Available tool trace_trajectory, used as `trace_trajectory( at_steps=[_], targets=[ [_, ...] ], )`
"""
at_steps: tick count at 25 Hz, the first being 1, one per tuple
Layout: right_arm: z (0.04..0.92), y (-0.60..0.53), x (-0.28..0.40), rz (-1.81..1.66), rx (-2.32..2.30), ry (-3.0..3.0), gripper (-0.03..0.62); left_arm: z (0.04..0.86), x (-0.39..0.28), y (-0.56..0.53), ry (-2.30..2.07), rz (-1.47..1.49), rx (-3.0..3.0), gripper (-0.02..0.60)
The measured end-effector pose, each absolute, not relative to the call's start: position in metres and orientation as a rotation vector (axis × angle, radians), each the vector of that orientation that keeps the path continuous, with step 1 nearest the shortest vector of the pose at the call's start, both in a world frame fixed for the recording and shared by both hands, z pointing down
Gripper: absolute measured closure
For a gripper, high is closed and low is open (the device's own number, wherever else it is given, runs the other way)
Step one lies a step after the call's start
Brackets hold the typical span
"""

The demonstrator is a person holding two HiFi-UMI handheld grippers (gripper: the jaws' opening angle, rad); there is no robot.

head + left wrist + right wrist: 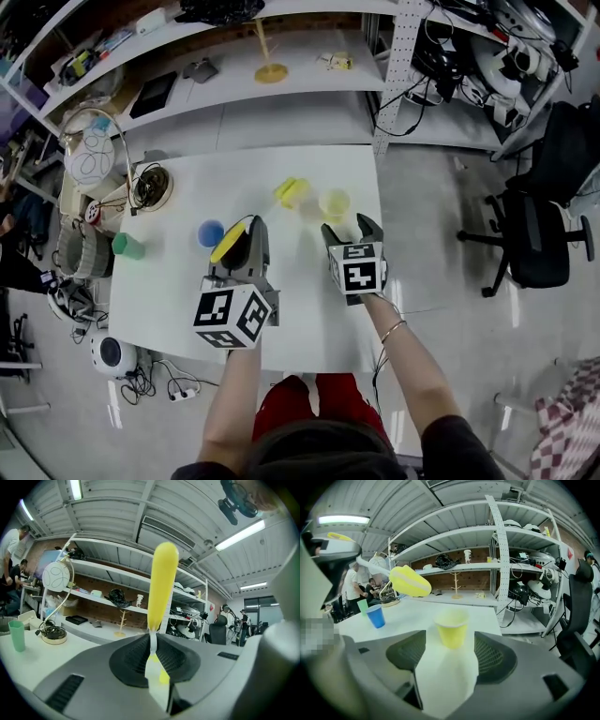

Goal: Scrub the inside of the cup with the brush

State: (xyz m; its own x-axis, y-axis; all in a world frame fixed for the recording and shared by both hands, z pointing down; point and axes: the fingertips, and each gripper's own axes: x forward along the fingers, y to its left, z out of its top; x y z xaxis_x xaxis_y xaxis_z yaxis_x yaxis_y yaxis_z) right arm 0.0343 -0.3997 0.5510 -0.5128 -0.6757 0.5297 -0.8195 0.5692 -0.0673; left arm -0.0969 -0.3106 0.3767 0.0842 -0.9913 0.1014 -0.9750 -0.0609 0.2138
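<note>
Left tongs (157,667) are clamped on the thin stem of the yellow brush (162,588), its fat end held above the desk (187,187) (the green cup (128,246) and blue cup (210,232) further left look like bystanders). Toward the desk's far right corner the yellow cup (452,629) stands upright. Right tongs (450,667) gape wide before it, empty. No scrubbing yet: the cup is ungripped and the brush is outside it.

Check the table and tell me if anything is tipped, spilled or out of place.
Nothing stands out. The yellow cup, blue cup and green cup all stand upright on the white table, with no spill visible. The brush sits clamped in the left gripper; the right gripper has its jaws apart.
</note>
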Motion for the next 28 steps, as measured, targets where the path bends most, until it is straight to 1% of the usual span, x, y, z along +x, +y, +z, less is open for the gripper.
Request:
trace_trajectory(
  at_steps=[12,28],
  targets=[
    [0.578,-0.434,0.013,0.429,1.144,-2.367,0.286,0.393,-0.097,-0.340,-2.018,-0.082,2.072,0.537],
    [0.584,-0.449,-0.001,0.357,1.076,-2.316,0.289,0.406,-0.095,-0.364,-2.011,-0.039,2.048,0.537]
  ],
)
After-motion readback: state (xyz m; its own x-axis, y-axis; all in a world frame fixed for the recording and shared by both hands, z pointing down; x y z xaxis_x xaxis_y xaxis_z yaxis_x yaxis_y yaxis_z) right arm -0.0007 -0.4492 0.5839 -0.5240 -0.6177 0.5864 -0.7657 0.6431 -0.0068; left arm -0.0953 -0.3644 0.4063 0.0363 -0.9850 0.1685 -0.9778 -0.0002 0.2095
